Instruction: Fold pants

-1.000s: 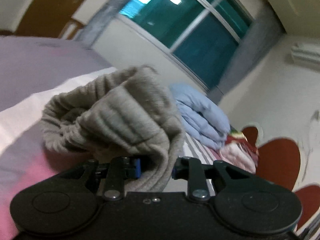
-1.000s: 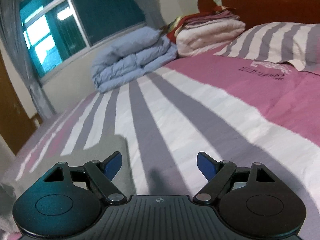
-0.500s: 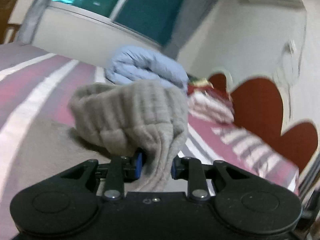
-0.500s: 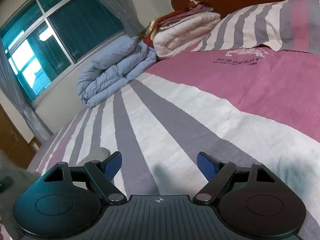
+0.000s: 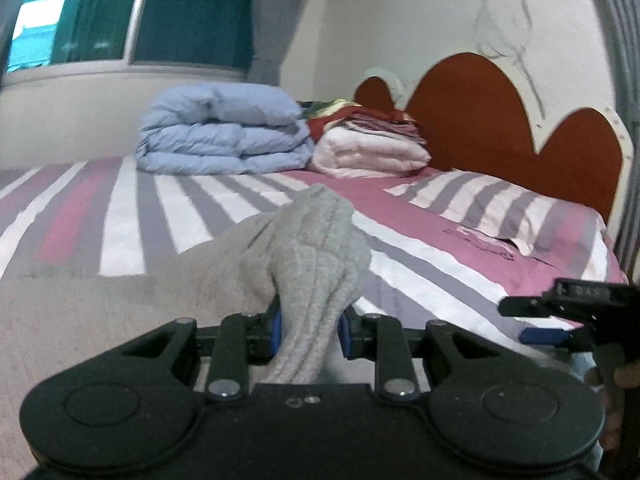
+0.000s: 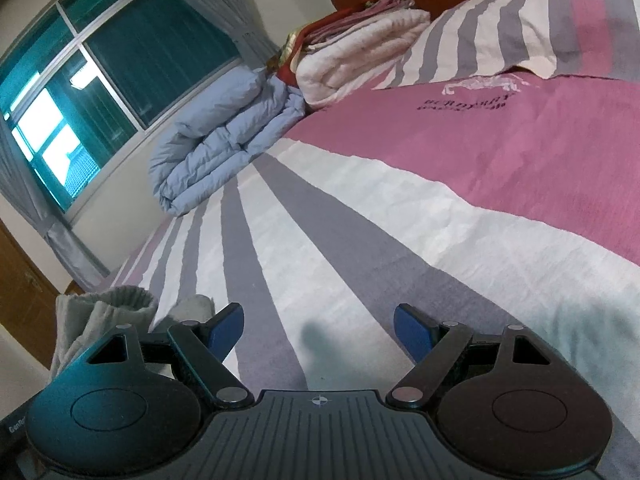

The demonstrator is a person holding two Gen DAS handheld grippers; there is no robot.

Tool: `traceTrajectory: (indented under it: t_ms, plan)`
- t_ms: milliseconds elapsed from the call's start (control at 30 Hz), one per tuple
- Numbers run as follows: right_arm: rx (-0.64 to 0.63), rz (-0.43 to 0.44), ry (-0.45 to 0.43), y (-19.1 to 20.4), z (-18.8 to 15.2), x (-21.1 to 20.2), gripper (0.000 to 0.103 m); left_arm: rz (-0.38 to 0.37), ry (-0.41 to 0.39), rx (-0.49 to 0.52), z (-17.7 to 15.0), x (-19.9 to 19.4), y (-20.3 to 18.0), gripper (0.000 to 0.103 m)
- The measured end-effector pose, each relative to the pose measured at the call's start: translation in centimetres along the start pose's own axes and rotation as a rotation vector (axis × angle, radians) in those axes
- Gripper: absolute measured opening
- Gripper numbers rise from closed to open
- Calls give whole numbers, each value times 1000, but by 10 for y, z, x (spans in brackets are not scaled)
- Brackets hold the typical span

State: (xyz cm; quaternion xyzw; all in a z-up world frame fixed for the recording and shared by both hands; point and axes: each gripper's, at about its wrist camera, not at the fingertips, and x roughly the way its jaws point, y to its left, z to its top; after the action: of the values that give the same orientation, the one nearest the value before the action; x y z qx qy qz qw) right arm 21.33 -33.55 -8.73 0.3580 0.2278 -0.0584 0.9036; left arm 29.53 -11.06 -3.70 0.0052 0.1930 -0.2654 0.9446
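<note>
Change: the left gripper [image 5: 308, 330] has swung from facing the window toward the headboard [image 5: 500, 120], carrying the pants' ribbed cuff lower over the bed [image 5: 420, 280] — likely mid-fold.
Pants: grey pants [image 5: 316, 248] lie on the bed short of the headboard, one end lifted.
Left gripper: clamped tight on the cuff, held low and level.
Right gripper: right gripper [image 6: 318, 326] spread wide, holding nothing — hovering just beside the pants, angled toward the headboard.

Dark lettering on the pink bedsheet [image 6: 520, 152], at about one o'clock, is too blurred to read. Letters "BenR" show on the black edge [image 6: 16, 429] at eight o'clock.
</note>
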Motion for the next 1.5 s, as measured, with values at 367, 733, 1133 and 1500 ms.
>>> traceTrajectory:
  t_ms: [367, 733, 1133, 1500]
  plan:
    - [8, 2, 9, -2, -1, 0, 82, -96, 97, 162, -30, 7, -13, 16]
    - [-20, -13, 16, 4, -5, 0, 82, -27, 122, 200, -36, 7, -26, 38]
    - [-27, 125, 22, 13, -9, -7, 82, 50, 29, 164, -28, -65, -9, 77]
    - [-31, 359, 240, 74, -38, 41, 83, 405, -70, -395, -65, -151, 152, 84]
